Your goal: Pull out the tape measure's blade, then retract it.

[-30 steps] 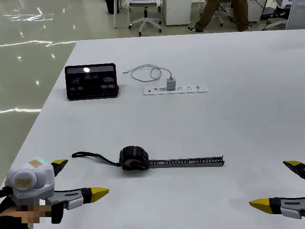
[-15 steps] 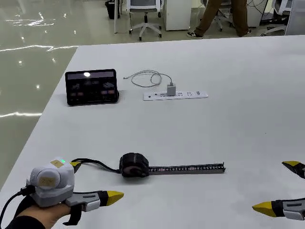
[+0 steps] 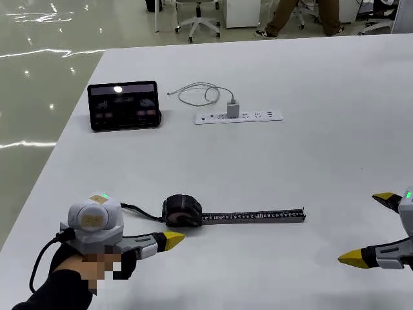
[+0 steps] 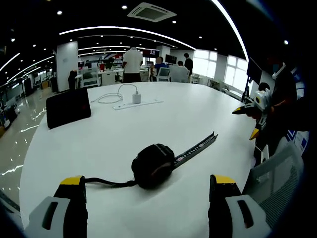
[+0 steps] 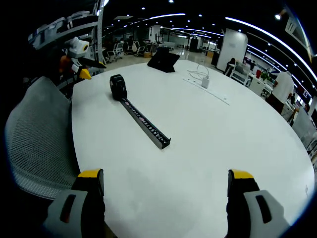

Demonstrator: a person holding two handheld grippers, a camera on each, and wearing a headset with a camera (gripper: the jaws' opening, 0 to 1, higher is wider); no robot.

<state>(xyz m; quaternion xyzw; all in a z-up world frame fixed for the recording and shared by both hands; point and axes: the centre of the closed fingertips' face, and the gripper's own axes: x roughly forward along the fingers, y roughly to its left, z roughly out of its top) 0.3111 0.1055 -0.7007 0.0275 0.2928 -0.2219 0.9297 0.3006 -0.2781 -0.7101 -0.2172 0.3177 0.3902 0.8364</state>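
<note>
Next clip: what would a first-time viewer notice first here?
A black round tape measure case lies on the white workbench, its dark blade pulled out flat beside it. The open left claw hovers close to the case, and the open right claw hovers past the blade's hooked end.

No legible text found. Scale marks on blade point(image 3: 251, 217) too small to be read; tablet point(image 3: 124, 106) screen at 10 o'clock blurred.

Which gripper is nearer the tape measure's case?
The left gripper: the case lies just ahead of its open jaws. The right gripper, also open, sits out past the far tip of the blade.
</note>
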